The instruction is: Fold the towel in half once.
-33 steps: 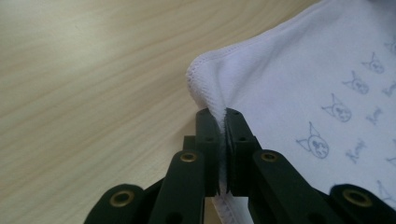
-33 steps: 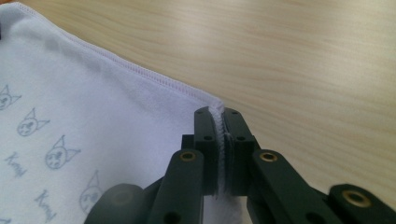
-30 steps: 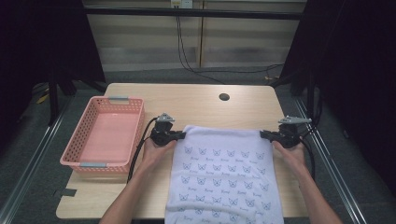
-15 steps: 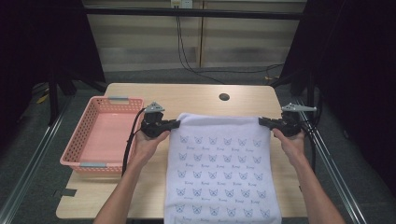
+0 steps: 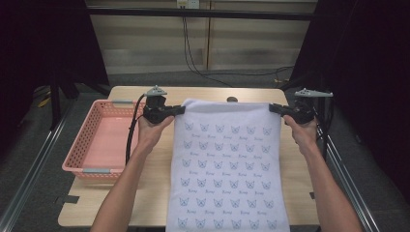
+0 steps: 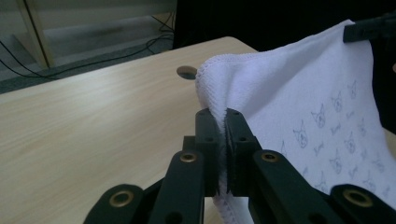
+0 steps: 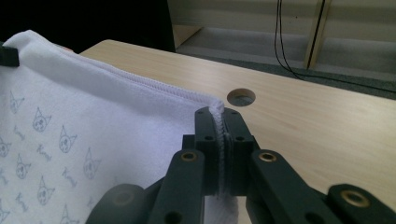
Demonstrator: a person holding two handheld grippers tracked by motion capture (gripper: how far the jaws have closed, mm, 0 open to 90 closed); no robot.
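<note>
The white terry towel printed with small blue cat faces (image 5: 226, 164) hangs spread over the wooden table (image 5: 150, 193), its top edge taut. The left gripper (image 5: 180, 109) and right gripper (image 5: 272, 107) each clamp a top corner. Judged soft, light, limp; hemmed corners suit gripping. The gripper views show stitching pinched between jaws; the high view shows the empty pink basket (image 5: 80, 150).

Readable text: none in any view.
Print on cloth: the white terry towel (image 5: 227, 164) carries rows of blue cat-face motifs, each with a small script word beneath, too small and blurred to read.
</note>
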